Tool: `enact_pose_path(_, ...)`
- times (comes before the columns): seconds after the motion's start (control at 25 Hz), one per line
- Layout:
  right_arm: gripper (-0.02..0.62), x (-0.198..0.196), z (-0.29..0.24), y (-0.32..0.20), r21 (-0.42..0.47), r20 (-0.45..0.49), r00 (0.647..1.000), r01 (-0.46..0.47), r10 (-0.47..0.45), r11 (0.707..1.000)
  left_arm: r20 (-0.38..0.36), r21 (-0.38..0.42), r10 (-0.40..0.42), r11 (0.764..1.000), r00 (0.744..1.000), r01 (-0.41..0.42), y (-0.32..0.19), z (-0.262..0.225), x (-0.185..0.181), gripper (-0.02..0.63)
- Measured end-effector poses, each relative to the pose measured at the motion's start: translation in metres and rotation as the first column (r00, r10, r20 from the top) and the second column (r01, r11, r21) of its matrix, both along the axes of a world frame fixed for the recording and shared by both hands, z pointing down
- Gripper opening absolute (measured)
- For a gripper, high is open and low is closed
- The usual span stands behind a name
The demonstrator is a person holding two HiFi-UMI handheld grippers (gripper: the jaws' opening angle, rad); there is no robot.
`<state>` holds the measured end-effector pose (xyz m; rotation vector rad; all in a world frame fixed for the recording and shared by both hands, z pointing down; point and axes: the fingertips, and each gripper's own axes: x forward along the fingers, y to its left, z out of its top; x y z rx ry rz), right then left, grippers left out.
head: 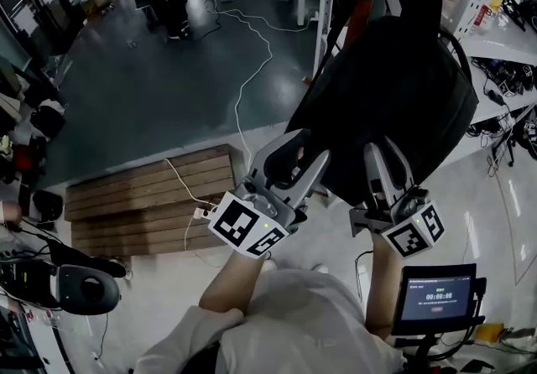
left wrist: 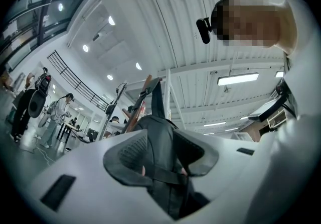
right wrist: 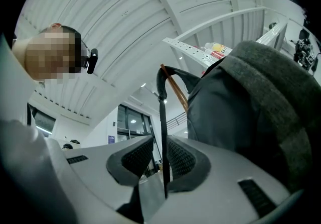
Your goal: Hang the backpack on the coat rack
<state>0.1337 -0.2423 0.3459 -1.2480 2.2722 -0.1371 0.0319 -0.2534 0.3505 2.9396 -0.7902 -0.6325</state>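
Observation:
A black backpack [head: 386,96] hangs in front of me, its top cut off by the upper edge of the head view. My left gripper [head: 295,164] reaches up from below, and its jaws are shut on the bag's lower fabric [left wrist: 163,162], which fills the gap between the pads. My right gripper [head: 386,164] stands under the bag's bottom right. Its jaws are narrow but open, and a thin black strap [right wrist: 162,132] hangs between them close to the right pad [right wrist: 183,160]. A brown wooden rack pole [right wrist: 176,91] shows behind the bag, and again as the pole [left wrist: 136,107] in the left gripper view.
A low wooden pallet [head: 151,205] lies on the floor at the left, with a white cable [head: 243,96] running past it. White shelving [head: 503,37] with clutter stands at the right. A small screen [head: 436,295] is at lower right. People [left wrist: 57,112] stand far off.

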Motion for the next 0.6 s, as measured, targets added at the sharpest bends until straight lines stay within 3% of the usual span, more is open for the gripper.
enact_pose_path(0.6,0.095,-0.002,-0.002,0.006,0.019,0.011,1.0,0.026,-0.026,0.999,0.063,0.005,0.023,1.0,0.998,-0.023,0.004,0.006,0.016,0.124)
